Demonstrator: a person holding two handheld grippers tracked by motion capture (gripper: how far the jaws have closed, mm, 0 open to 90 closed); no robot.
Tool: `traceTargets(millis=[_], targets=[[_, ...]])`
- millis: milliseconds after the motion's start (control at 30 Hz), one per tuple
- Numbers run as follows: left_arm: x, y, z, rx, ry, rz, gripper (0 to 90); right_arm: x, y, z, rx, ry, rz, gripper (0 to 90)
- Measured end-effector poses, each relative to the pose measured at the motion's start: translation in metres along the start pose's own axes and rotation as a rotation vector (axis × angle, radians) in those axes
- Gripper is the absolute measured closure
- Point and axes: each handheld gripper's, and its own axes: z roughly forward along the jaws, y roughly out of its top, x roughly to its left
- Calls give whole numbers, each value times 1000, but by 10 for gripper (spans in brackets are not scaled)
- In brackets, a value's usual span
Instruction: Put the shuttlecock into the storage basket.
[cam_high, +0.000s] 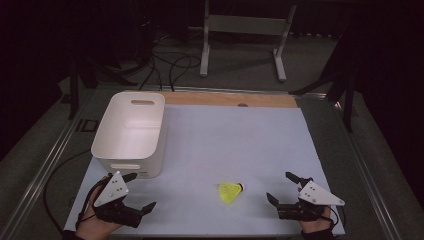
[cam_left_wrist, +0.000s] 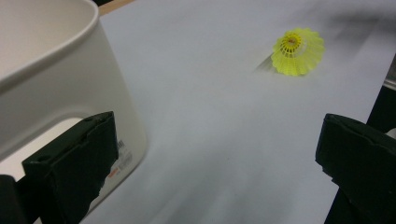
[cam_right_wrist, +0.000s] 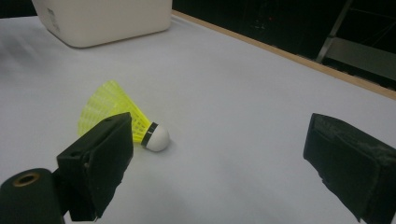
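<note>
A yellow shuttlecock (cam_high: 230, 191) lies on its side on the white mat (cam_high: 235, 135), near the front edge, its white cork pointing right. My left gripper (cam_high: 142, 190) rests at the front left, open, with nothing between its jaws. In the left gripper view the shuttlecock (cam_left_wrist: 299, 51) sits far ahead to the right, skirt facing the camera. My right gripper (cam_high: 279, 186) stands open at the front right, a short way from the cork. In the right gripper view the shuttlecock (cam_right_wrist: 116, 116) lies just beyond the left jaw, cork (cam_right_wrist: 156, 137) toward the gap.
A white plastic bin (cam_high: 131, 132) stands on the mat's left side, just beyond my left gripper; its wall (cam_left_wrist: 88, 84) is close in the left gripper view. A wooden strip (cam_high: 230, 99) edges the table's back. A metal stand (cam_high: 245, 30) and cables (cam_high: 170, 65) lie beyond.
</note>
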Motion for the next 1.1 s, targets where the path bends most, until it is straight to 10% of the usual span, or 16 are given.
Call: traceTargets(millis=[1100], targets=[[-23, 46, 61, 223, -164, 144, 0, 1, 0, 0, 0, 6, -6, 83]])
